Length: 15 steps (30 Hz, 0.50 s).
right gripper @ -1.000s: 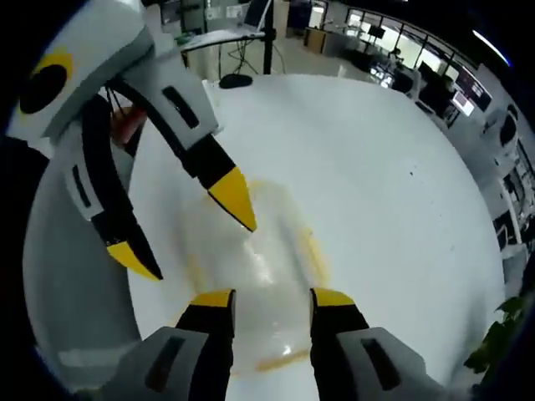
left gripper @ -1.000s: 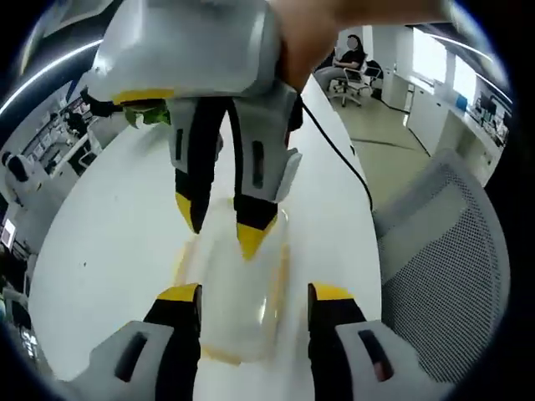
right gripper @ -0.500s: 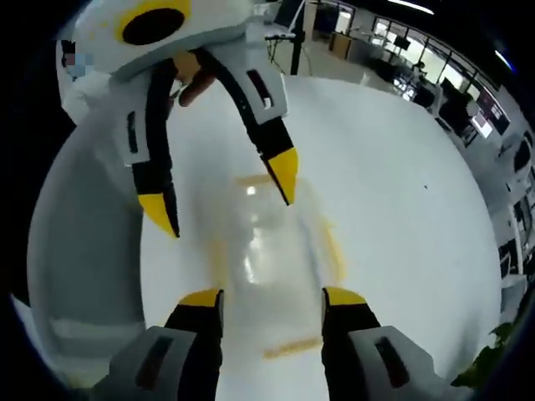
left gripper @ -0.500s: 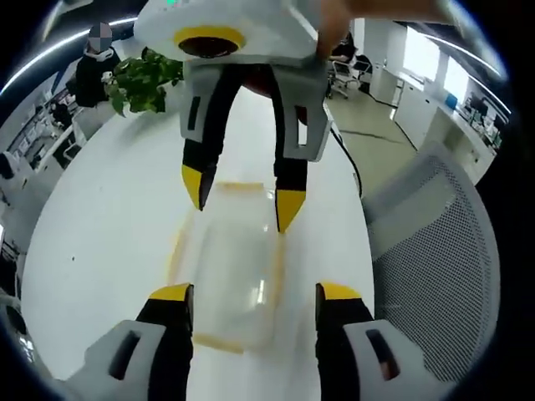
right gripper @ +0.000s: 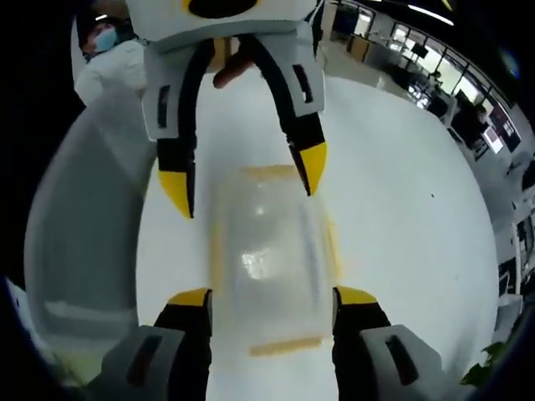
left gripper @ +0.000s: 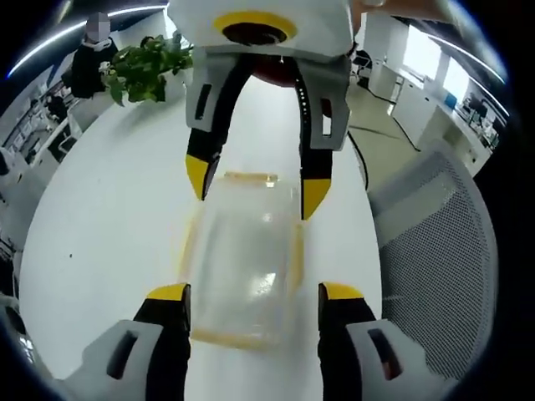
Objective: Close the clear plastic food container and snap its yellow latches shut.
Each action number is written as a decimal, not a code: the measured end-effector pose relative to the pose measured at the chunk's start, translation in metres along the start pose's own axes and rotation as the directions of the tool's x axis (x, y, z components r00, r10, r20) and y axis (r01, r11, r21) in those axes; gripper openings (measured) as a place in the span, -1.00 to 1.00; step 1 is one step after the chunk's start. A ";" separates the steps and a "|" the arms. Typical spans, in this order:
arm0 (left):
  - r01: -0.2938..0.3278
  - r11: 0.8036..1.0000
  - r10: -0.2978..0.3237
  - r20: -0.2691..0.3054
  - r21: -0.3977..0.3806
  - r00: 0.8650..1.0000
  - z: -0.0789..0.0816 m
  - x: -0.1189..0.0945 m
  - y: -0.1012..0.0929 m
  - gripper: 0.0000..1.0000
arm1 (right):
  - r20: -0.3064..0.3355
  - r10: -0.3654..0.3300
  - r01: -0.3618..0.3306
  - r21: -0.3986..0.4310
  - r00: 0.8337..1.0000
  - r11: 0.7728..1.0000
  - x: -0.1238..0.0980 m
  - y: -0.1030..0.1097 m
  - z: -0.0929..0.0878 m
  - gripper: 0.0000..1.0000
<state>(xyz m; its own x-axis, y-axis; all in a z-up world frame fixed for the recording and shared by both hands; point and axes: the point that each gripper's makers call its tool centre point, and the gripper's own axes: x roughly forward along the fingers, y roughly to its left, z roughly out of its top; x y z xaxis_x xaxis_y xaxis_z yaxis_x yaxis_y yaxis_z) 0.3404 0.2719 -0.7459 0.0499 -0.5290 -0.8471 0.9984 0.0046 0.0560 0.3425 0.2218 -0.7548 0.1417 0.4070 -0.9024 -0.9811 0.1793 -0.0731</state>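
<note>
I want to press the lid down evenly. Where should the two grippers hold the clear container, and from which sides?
Probably at its two short ends, one gripper from each. The clear container lies flat and long on the white table, a yellow latch on every edge. The left gripper and right gripper already face each other, jaws open astride opposite ends.

Right gripper (left gripper: 255, 185): a second ago skewed, its yellow tips over the middle of the clear container (left gripper: 245, 267); now square-on at the top of the left gripper view, fingers (left gripper: 315, 196) straddling the container's far end. Left gripper (right gripper: 244, 174): in the right gripper view, shifted from the upper left to top centre, likewise spread astride the far end. Container: formerly slanted between each view's own tips, now centred lengthwise.
</note>
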 end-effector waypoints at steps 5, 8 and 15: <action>0.006 1.000 -0.006 -0.040 0.014 0.999 -0.009 0.004 0.000 0.41 | -0.021 0.014 -0.015 -0.023 1.000 1.000 0.004 0.000 -0.004 0.29; 0.003 1.000 -0.002 -0.054 0.027 0.999 -0.013 0.007 0.003 0.48 | -0.006 0.009 -0.009 -0.026 1.000 1.000 0.004 -0.003 -0.001 0.38; 0.007 0.999 -0.004 -0.081 0.040 0.997 -0.015 0.015 0.008 0.59 | -0.054 0.039 -0.043 -0.084 0.998 0.996 0.013 -0.003 -0.013 0.49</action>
<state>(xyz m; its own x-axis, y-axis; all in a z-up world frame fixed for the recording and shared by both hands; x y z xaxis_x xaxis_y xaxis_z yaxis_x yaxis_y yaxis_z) 0.3493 0.2766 -0.7660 0.0477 -0.4589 -0.8872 0.9969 -0.0336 0.0709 0.3458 0.2148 -0.7723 0.0962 0.3650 -0.9260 -0.9939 0.0861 -0.0694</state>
